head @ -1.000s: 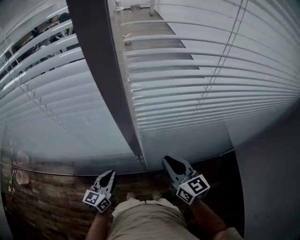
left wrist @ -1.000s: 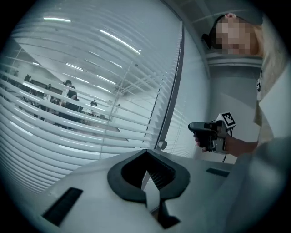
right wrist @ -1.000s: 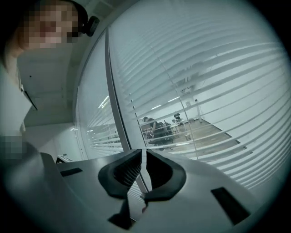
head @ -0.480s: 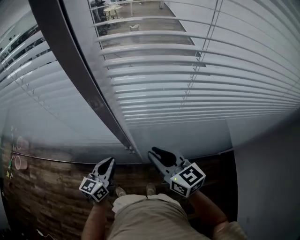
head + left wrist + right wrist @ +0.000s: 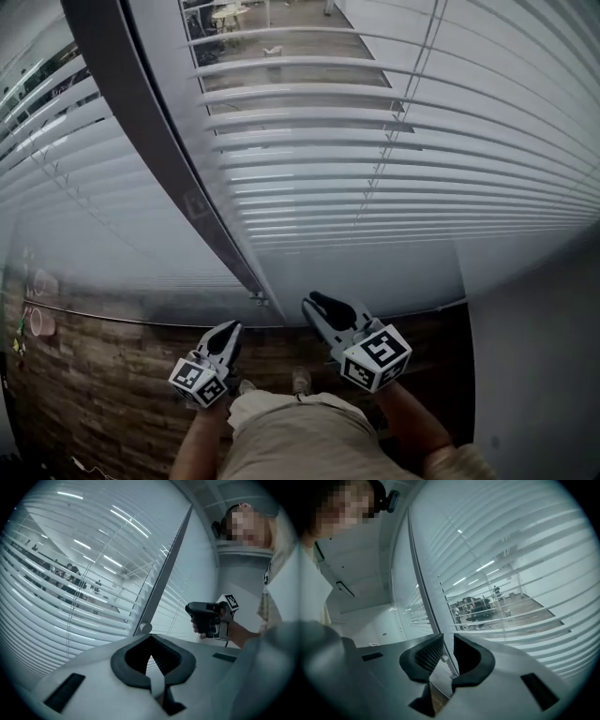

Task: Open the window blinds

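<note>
Hanging across the top and middle of the head view, the blinds [image 5: 394, 159] cover a big window. Near the top of the frame the slats [image 5: 281, 94] lie flat enough that a room with tables shows between them. Lower down they look packed close. A thin cord [image 5: 389, 141] runs down the blinds, right of the middle. A dark post [image 5: 173, 173] slants from the upper left down to the middle and splits the blinds into two parts.

The left claw [image 5: 228, 334] is at the lower middle, a bit to the left, and points up at the window. Its two sides are pressed together with nothing between them. The right claw [image 5: 315, 303] is just right of it and a bit higher in the frame. Its two sides stand a little apart, and it has just been opening. It grips nothing. In the right gripper view the post shows through the gap, far behind. Neither claw touches the blinds.

Tan shorts [image 5: 291, 436] and a shoe [image 5: 300, 380] show at the bottom middle. A brown floor [image 5: 103, 394] fills the lower left, and a grey wall [image 5: 534, 356] fills the lower right.
</note>
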